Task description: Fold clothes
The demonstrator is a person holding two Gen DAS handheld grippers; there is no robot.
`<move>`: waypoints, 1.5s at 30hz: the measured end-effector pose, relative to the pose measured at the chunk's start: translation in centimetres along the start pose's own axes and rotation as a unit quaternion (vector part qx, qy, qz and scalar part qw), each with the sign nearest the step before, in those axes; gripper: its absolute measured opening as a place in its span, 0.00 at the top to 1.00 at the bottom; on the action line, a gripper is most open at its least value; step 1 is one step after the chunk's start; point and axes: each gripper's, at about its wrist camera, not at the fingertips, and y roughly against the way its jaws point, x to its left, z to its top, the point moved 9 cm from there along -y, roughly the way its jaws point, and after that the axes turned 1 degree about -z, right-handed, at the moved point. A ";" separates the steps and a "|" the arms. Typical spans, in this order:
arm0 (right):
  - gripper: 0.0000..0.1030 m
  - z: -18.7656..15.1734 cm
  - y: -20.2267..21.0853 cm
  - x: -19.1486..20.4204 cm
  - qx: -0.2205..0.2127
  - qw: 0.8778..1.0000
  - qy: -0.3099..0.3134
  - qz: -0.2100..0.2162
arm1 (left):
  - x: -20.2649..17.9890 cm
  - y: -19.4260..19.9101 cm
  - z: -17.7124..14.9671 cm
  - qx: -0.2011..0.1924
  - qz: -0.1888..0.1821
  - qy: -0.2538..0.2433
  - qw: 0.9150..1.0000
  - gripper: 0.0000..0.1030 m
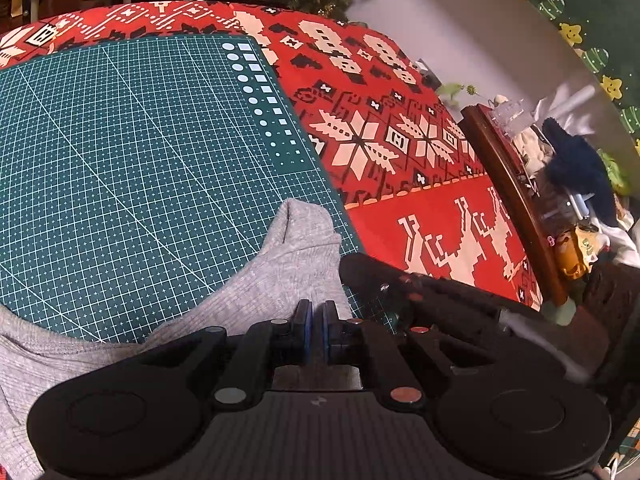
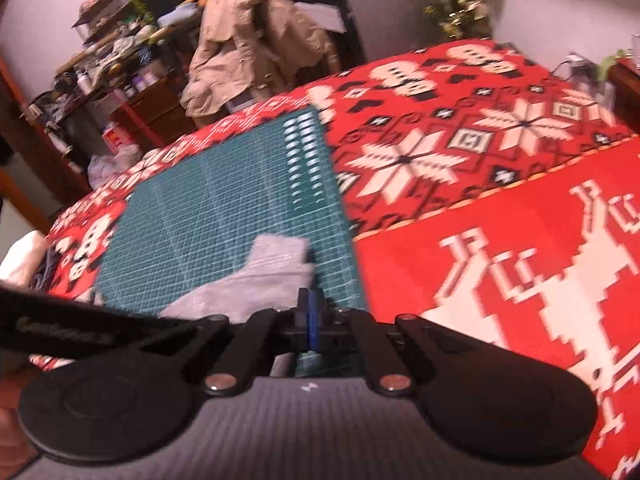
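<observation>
A grey ribbed garment [image 1: 288, 264] lies on the green cutting mat [image 1: 132, 168], one narrow end pointing away from me and the rest spreading to the lower left. My left gripper [image 1: 316, 320] sits over its near part, blue pads drawn almost together with grey cloth showing between them. The right gripper [image 1: 404, 292] appears as a black body just right of the cloth. In the blurred right wrist view the right gripper [image 2: 311, 312] is shut at the mat's [image 2: 224, 208] right edge, beside the garment [image 2: 264, 276]; I see no cloth between its pads.
A red patterned blanket [image 1: 400, 140] covers the surface under and right of the mat. A dark wooden rail with clutter [image 1: 516, 200] runs along the far right. A beige coat [image 2: 244, 44] hangs on a chair beyond the far edge, next to crowded shelves [image 2: 108, 64].
</observation>
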 end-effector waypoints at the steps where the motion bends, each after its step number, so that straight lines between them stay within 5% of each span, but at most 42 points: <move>1: 1.00 0.2 0.1 -0.1 -0.002 1.000 -0.013 0.012 | -0.1 0.1 0.1 -0.003 -0.002 -0.003 1.000 0.95; 4: 0.99 0.6 0.1 0.6 0.004 0.999 -0.014 0.047 | -0.4 0.3 0.7 -0.014 0.001 -0.015 1.000 0.95; 9: 1.00 0.6 -1.6 1.1 0.015 0.999 -0.004 0.045 | 0.6 -0.3 1.8 -0.026 0.023 -0.018 0.999 0.96; 21: 0.98 0.8 0.1 0.1 0.007 0.996 -0.043 0.077 | 0.4 -0.5 3.0 -0.029 -0.005 0.017 0.999 0.96; 34: 0.93 -2.0 2.0 1.6 0.038 0.996 -0.025 0.083 | -0.3 1.9 -2.5 0.000 -0.018 0.002 1.000 0.96; 42: 0.95 -3.4 2.3 0.6 0.040 0.999 -0.022 0.020 | -0.1 2.2 -3.6 -0.007 0.012 -0.014 1.000 0.96; 45: 0.95 -3.2 4.5 1.2 0.024 0.998 -0.032 0.052 | -0.9 3.5 -4.2 -0.015 -0.008 -0.013 1.000 0.95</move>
